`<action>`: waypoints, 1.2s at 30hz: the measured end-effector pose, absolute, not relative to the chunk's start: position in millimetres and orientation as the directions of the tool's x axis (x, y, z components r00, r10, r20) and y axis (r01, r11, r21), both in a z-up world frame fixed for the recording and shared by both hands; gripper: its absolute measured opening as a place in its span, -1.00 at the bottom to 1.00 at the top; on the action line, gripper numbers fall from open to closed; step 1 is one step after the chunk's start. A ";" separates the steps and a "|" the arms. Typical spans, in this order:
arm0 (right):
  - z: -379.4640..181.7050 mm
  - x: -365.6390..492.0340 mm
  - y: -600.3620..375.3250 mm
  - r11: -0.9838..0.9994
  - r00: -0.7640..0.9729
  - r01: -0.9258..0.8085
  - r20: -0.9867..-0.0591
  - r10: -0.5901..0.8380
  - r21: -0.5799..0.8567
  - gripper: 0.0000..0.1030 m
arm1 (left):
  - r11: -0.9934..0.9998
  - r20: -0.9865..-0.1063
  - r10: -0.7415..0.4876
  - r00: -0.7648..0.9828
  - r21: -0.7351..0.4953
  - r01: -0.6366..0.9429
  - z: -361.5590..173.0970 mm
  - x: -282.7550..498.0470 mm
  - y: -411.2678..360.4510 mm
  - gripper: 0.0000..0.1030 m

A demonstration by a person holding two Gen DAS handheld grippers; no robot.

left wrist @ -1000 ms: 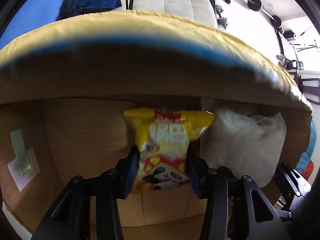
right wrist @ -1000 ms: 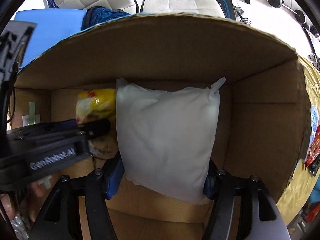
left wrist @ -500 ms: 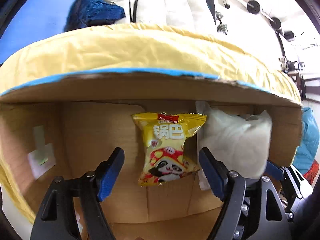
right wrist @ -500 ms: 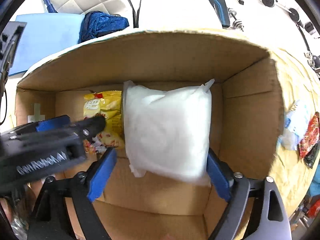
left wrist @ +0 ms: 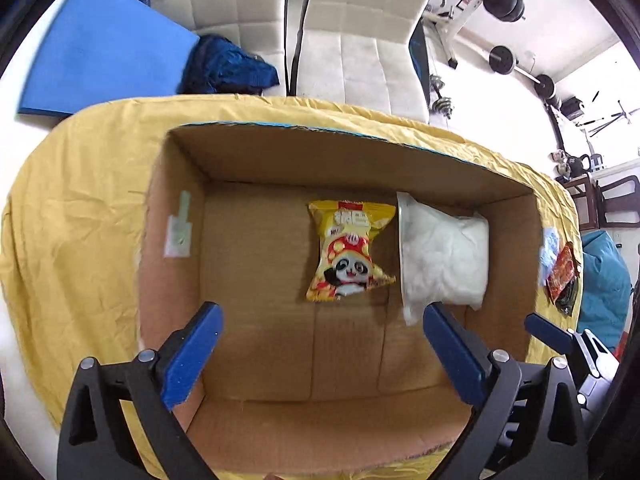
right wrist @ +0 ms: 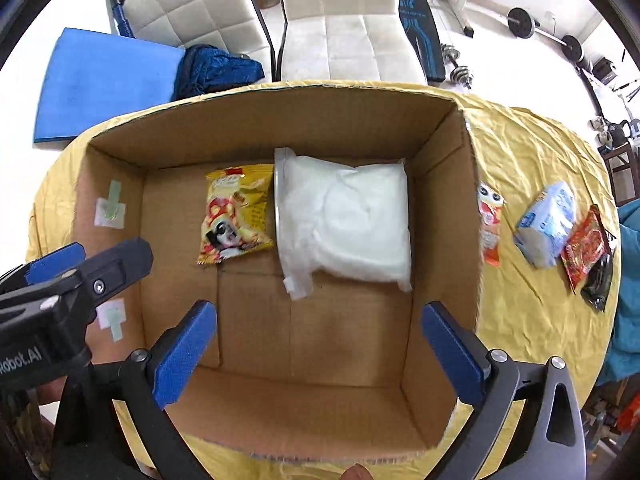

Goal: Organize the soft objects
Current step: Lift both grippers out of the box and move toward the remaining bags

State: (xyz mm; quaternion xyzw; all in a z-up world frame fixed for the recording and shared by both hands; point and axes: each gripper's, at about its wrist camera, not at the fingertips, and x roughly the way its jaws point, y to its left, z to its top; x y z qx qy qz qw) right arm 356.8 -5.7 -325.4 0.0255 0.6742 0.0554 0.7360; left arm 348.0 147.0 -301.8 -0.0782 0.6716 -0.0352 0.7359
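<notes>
A cardboard box [left wrist: 176,264] [right wrist: 444,208] stands open on a yellow tablecloth. On its floor lie a yellow panda snack bag [left wrist: 348,250] [right wrist: 236,218] and, to its right, a white soft pack [left wrist: 444,260] [right wrist: 344,220]. My left gripper [left wrist: 320,354] is open and empty, above the box's near side. My right gripper [right wrist: 318,354] is open and empty too, held above the box. The left gripper's body also shows at the left edge of the right wrist view [right wrist: 60,292].
On the cloth right of the box lie an orange-white snack packet [right wrist: 490,224], a light blue tissue pack [right wrist: 546,224] and a red-black snack bag [right wrist: 590,254]. Two white chairs [right wrist: 344,28], a blue mat [right wrist: 108,80] and gym weights stand beyond the table.
Both grippers opened and let go of the snack bag and the white pack, which now lie on the box floor. Both grippers then rose up and back out of the box.
</notes>
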 end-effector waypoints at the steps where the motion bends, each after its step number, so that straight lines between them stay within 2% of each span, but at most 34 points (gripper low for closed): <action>1: -321.7 352.9 -6.3 0.993 0.094 -0.049 -0.989 0.115 0.111 1.00 | 0.986 -0.982 -0.153 0.106 -0.160 -0.053 -300.4 352.4 148.5 0.99; 13: -256.0 284.8 -15.1 0.988 0.214 -0.076 -0.965 0.150 0.136 1.00 | 0.994 -0.958 -0.094 0.270 -0.104 -0.024 -239.6 301.1 139.3 0.99; 25: -216.5 247.1 -53.4 0.965 0.237 -0.122 -0.937 0.256 0.233 1.00 | 0.997 -0.946 -0.040 0.322 -0.059 -0.051 -197.5 255.8 113.5 0.99; 30: -208.4 252.5 -107.2 0.962 0.249 -0.082 -0.929 0.272 0.260 1.00 | 0.996 -0.937 -0.056 0.345 -0.079 -0.051 -180.1 255.5 84.5 0.99; 36: -211.6 269.4 -222.9 0.974 0.260 0.049 -0.944 0.203 0.223 1.00 | 0.993 -0.926 -0.114 0.360 -0.106 0.044 -170.1 278.7 7.2 0.99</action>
